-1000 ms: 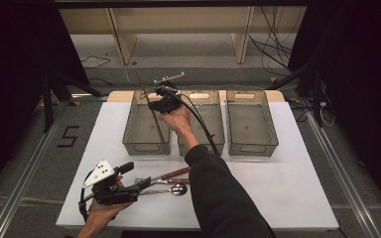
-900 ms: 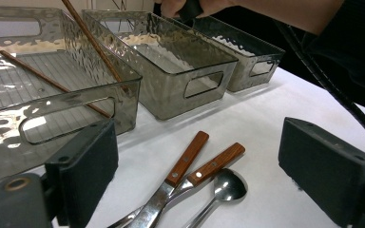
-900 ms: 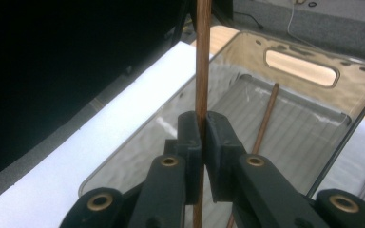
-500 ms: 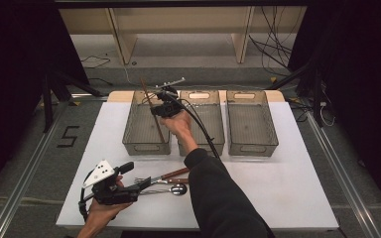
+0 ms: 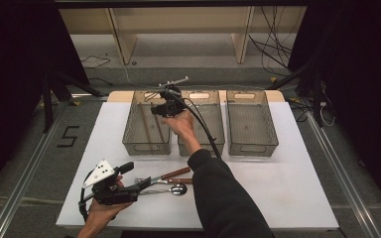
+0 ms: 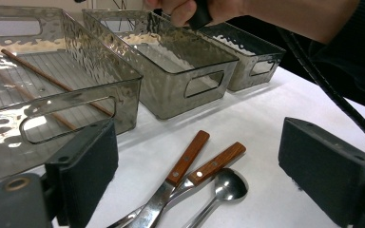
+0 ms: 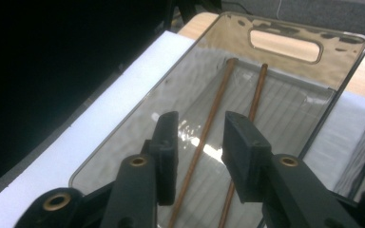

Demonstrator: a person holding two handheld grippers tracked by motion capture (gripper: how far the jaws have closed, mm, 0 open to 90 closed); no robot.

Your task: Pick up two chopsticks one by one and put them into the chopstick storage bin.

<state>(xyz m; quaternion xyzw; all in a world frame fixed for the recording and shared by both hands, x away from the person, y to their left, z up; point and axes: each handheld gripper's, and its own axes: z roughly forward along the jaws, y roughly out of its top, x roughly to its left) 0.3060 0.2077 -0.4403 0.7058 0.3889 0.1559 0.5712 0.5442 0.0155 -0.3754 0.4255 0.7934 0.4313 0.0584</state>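
**Chopsticks in left bin, right hand-held gripper parted above them**

The right hand-held gripper (image 5: 159, 106) is held over the leftmost of three clear bins (image 7: 123, 137), pointed down into it. Its jaws have just been opening and now stand partly apart, with nothing clamped between the pads. Two brown chopsticks (image 7: 209, 137) are seen on the floor of that bin, below and beyond the jaws. One chopstick runs lengthwise through the gap between the pads as viewed along them; the other lies just beside it, toward the right-hand pad. Neither is touched by the pads. In the high view the same bin (image 5: 129, 136) is seen directly under the gripper, with the middle bin (image 5: 213, 144) just beside it and the third bin (image 5: 273, 144) farther off.

The left hand-held gripper (image 5: 141, 184) is held low over the near part of the white tabletop (image 5: 278, 188). Its jaws are spread wide and nothing is gripped. Just ahead of them, between the pads as seen along the jaws, lie two wooden-handled utensils (image 6: 190, 164) and a metal spoon (image 6: 225, 187). The chopsticks (image 6: 52, 80) are seen well beyond this gripper, inside the bin.
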